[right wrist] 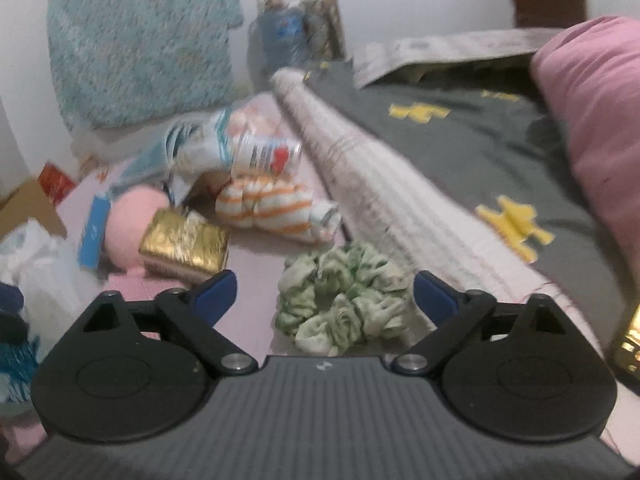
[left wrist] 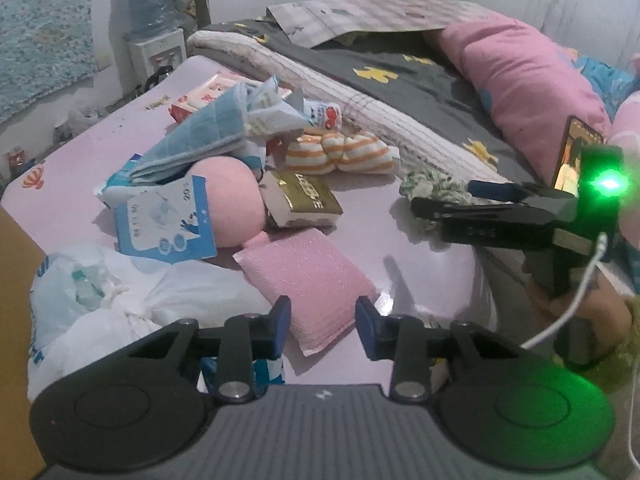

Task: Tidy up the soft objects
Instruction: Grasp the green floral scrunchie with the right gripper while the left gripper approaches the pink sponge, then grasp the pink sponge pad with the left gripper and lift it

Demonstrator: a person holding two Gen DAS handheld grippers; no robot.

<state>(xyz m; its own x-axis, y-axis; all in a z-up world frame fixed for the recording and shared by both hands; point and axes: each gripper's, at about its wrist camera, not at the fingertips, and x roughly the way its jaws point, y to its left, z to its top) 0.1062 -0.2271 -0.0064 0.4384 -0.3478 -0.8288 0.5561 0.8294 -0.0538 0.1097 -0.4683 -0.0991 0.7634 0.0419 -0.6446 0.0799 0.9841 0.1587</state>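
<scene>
A green-and-white scrunchie [right wrist: 344, 300] lies on the pink sheet between the open jaws of my right gripper [right wrist: 324, 292]; it also shows in the left wrist view [left wrist: 430, 186], with the right gripper [left wrist: 444, 196] over it. My left gripper [left wrist: 323, 326] is open and empty over a pink bubble mailer [left wrist: 308, 280]. Behind lie a pink plush ball [left wrist: 232, 204], a gold tissue pack [left wrist: 304, 200], an orange-striped soft toy [left wrist: 344, 152] and a blue quilted cloth [left wrist: 204, 136].
A white plastic bag [left wrist: 100, 304] lies at the left. A folded grey blanket [left wrist: 400, 80] and a pink pillow [left wrist: 520, 80] fill the right. A water dispenser [left wrist: 154, 20] stands by the wall. A cardboard edge [left wrist: 16, 280] is at the far left.
</scene>
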